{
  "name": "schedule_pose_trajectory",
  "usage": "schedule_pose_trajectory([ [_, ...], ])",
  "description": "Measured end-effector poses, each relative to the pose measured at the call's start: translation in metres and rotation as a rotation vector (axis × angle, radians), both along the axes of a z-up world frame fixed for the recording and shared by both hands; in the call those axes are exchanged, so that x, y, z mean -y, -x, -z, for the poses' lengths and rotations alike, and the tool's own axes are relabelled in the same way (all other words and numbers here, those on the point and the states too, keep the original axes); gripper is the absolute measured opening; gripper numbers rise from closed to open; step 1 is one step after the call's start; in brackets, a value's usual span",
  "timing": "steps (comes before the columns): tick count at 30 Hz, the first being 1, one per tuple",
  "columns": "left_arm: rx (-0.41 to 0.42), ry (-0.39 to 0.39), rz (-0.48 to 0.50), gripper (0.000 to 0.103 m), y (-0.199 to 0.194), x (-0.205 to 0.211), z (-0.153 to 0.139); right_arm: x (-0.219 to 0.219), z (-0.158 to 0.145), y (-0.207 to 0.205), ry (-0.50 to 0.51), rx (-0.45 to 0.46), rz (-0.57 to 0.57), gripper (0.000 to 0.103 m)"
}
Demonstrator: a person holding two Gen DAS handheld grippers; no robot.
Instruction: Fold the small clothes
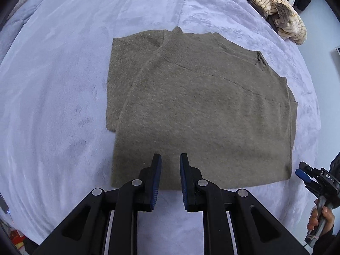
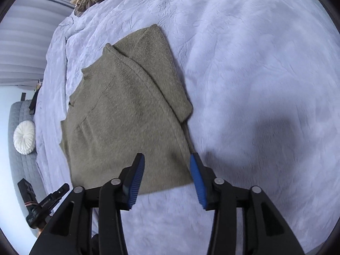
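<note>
Both jaws parted and gripping nothing, left gripper (image 1: 170, 159) narrowly gapped, right gripper (image 2: 167, 159) spread wider, each poised over the near hem of the folded olive sweater (image 1: 197, 110) mid-bed on the lilac blanket (image 1: 53, 106), striped clothes heap (image 1: 282, 19) at the far edge, partly cut off.

Lavender blanket-covered bed (image 1: 63, 85) — olive sweater (image 1: 201, 110) flat, striped clothes pile (image 1: 282, 19) beyond

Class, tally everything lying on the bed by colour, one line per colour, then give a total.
Olive-brown: 1, the folded sweater
Cream-and-brown striped: 1, the heap of clothes
Total: 2, both on the lavender blanket
</note>
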State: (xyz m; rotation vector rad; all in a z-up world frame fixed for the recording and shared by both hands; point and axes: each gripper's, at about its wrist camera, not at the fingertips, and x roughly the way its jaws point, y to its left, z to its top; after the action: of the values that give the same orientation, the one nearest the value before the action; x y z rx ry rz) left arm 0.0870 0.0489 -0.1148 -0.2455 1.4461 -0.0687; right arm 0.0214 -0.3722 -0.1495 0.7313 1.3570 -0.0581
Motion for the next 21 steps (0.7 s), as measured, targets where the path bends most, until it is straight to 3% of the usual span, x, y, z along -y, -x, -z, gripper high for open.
schedule_pose_trajectory([
  [4, -0.006, -0.008, -0.013, 0.021, 0.014, 0.018, -0.019, 0.0, -0.008, 0.014, -0.038, 0.002, 0.002, 0.055],
  [7, 0.024, -0.044, -0.012, 0.103, 0.025, 0.036, -0.036, -0.001, -0.012, 0.018, -0.058, 0.011, -0.018, 0.058],
  [9, 0.079, -0.095, -0.002, 0.103, 0.031, 0.048, -0.051, -0.001, -0.015, 0.019, -0.065, 0.025, -0.04, 0.059],
  [15, 0.096, -0.172, 0.027, 0.103, 0.036, 0.076, -0.072, 0.002, -0.012, 0.013, -0.117, 0.059, -0.063, 0.065],
  [17, 0.101, -0.197, 0.033, 0.103, 0.038, 0.082, -0.078, 0.003, -0.008, 0.011, -0.139, 0.062, -0.063, 0.072],
  [21, 0.096, -0.251, 0.058, 0.103, 0.043, 0.093, -0.085, 0.007, -0.003, 0.007, -0.164, 0.065, -0.073, 0.073],
])
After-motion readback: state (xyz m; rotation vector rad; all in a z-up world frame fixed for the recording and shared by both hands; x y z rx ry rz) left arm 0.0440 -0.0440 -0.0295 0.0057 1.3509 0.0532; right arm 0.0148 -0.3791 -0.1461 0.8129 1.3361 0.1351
